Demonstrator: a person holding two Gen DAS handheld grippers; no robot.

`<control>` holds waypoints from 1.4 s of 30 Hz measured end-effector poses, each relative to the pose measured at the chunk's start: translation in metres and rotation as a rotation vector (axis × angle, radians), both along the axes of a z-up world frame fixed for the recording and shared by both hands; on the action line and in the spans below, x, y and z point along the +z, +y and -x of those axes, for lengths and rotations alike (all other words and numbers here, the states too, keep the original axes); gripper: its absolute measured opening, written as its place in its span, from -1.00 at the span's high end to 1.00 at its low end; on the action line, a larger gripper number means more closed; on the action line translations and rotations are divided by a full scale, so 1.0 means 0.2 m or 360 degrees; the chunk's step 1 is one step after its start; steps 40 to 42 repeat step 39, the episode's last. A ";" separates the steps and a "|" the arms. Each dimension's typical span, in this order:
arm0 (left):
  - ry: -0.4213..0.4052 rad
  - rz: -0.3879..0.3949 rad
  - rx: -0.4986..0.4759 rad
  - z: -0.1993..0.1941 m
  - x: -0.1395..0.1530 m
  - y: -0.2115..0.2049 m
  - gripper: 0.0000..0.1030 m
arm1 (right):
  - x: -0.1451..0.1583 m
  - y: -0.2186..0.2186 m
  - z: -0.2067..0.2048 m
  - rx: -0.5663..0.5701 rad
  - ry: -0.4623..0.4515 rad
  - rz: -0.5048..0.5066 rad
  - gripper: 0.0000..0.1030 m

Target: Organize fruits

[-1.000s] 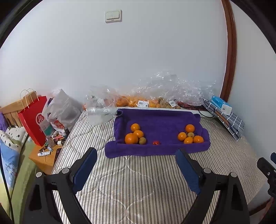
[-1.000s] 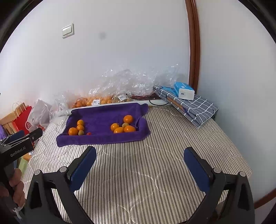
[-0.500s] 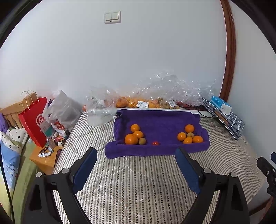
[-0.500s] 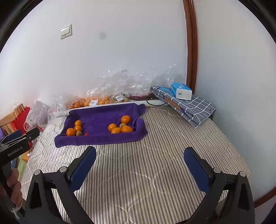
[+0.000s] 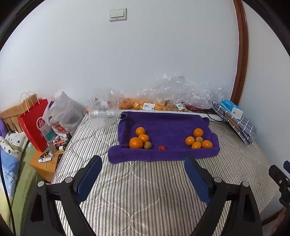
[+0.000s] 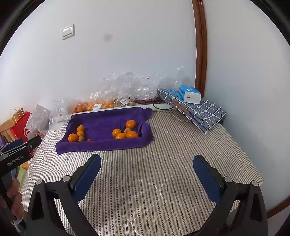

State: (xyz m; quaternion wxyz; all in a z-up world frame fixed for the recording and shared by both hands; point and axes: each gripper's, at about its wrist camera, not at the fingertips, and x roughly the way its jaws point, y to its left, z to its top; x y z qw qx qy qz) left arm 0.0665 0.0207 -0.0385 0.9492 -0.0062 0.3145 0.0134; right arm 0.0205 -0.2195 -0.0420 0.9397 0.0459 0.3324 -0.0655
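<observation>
Left claw (image 5: 143,159) spread wide over the striped mattress (image 5: 145,190), nothing between its blue pads (image 5: 89,174); right claw (image 6: 146,159) likewise spread wide and holding nothing, poised above the same mattress, well short of the fruit; left claw's black body also seen at the left edge of the right wrist view, gripped by a hand (image 6: 15,196).

Ahead of both, a purple towel (image 5: 163,123) laid out like a shallow tray with raised edges, near the wall end of the mattress; on its left part, three oranges (image 5: 136,142) bunched together, touching a small greenish-brown fruit (image 5: 147,145); just right of that, apart from the bunch, a small red tomato (image 5: 162,147); on the towel's right part, four more oranges (image 5: 198,132) clustered round another small brownish fruit (image 5: 199,139).

Behind the towel, against the wall, crumpled clear plastic bags (image 5: 177,90) with more oranges and price labels inside; at the right, a folded checked cloth (image 6: 199,112) with a blue and white box (image 6: 189,94) on top; off the mattress at the left, a red paper bag (image 5: 33,125) and a low wooden stand (image 5: 45,163) strewn with small items; light switch (image 5: 117,14) high on the wall.
</observation>
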 end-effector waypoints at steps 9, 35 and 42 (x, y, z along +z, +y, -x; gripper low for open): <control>-0.0004 0.0000 -0.0002 0.01 0.01 -0.01 -0.79 | 0.00 0.00 0.01 0.0011 -0.0004 -0.0012 -0.95; -0.0022 0.0014 0.0003 0.02 0.04 -0.01 -0.79 | 0.01 0.00 0.03 0.0004 -0.0022 -0.0027 -0.95; -0.0030 0.0009 0.0004 0.02 0.06 0.00 -0.79 | 0.01 0.00 0.03 0.0008 -0.0020 -0.0028 -0.95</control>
